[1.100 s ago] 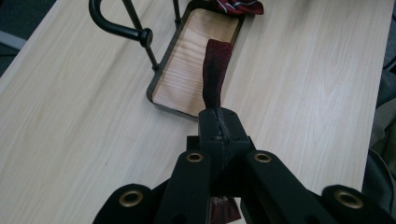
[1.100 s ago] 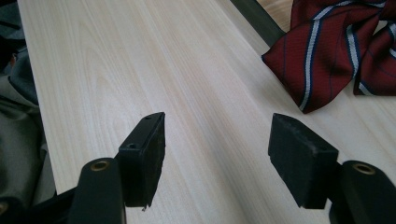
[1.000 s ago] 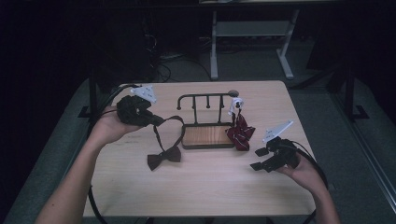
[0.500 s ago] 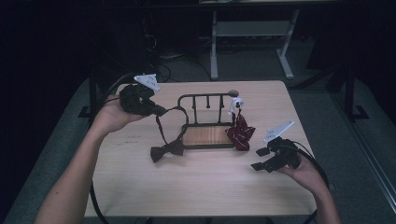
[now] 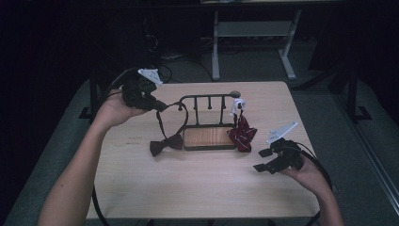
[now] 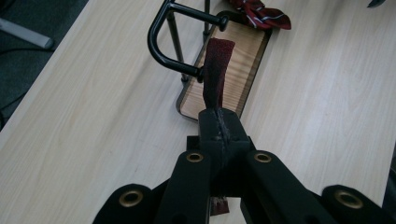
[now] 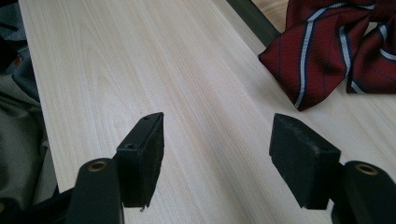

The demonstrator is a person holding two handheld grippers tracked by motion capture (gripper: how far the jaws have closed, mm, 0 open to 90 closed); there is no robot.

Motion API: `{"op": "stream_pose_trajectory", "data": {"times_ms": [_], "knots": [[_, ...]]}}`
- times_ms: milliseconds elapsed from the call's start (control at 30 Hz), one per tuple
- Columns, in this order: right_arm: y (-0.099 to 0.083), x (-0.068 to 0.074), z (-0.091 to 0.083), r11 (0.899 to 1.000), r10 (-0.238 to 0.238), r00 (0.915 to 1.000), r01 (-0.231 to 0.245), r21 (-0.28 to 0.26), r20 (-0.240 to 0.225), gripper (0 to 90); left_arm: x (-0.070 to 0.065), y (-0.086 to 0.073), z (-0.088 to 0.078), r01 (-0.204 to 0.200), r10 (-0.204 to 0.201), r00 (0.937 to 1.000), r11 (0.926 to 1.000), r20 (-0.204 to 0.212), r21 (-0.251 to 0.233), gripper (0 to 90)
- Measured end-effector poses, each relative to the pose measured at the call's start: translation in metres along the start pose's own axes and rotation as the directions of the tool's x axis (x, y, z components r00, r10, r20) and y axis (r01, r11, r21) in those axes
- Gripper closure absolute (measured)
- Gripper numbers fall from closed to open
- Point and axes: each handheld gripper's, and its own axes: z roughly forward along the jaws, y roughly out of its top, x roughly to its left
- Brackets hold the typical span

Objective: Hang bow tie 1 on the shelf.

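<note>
1. Holding the strap (image 6: 217,70) of the dark maroon bow tie (image 5: 165,144) in my left gripper (image 5: 157,105), jaws clamped tight on it. In the left gripper view the strap sticks up out of the pinched jaws and stands in front of the curled end of the black rack (image 6: 173,42).

2. From the high view, the strap runs from my left jaws in a loop by the left end of the rack's rail (image 5: 207,97), then drops down to the bow itself, which sits on the table (image 5: 197,188) just beside the left edge of the rack's wooden base (image 5: 209,137). So the bow is below and a bit right of my left jaws in that view, hanging off its strap, with its lower edge on or just at the tabletop, can't quite tell which.

3. My left hand (image 5: 113,110) is up near the far left corner of the table, gripper angled toward the rack.

4. Other side: a red striped bow tie (image 5: 242,133) hangs at the right end of the rack under a small white clip thing (image 5: 238,104), its lower part down by the base.

5. My right gripper (image 5: 263,160) is parked low over the table near the right edge, jaws spread wide with nothing but bare wood between them. In the right gripper view the striped tie (image 7: 336,46) is ahead and off to the right of the jaws, near but not touching.
</note>
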Motion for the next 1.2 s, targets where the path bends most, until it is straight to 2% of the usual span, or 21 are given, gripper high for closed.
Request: {"op": "stream_pose_trajectory", "data": {"times_ms": [567,1000,1100,1200], "knots": [[0.001,0.001,0.002,1.000,-0.005,1.0000,0.005,0.007,-0.006,35.1,0.016,0.002,0.013,0.064,-0.064,0.9979,0.9972,-0.013,0.038,90.0],[0.001,0.001,0.001,1.000,-0.011,0.9999,0.011,0.004,-0.004,35.1,0.020,0.009,0.018,0.079,-0.074,0.9958,0.9937,-0.053,0.080,89.6],[0.001,0.001,0.001,1.000,-0.011,0.9999,0.011,0.005,-0.004,35.1,0.021,0.010,0.019,0.084,-0.077,0.9941,0.9923,-0.076,0.090,85.4],[0.001,0.001,0.001,1.000,-0.011,0.9999,0.011,0.004,-0.004,35.1,0.020,0.010,0.019,0.079,-0.072,0.9941,0.9930,-0.081,0.088,81.4]]}}
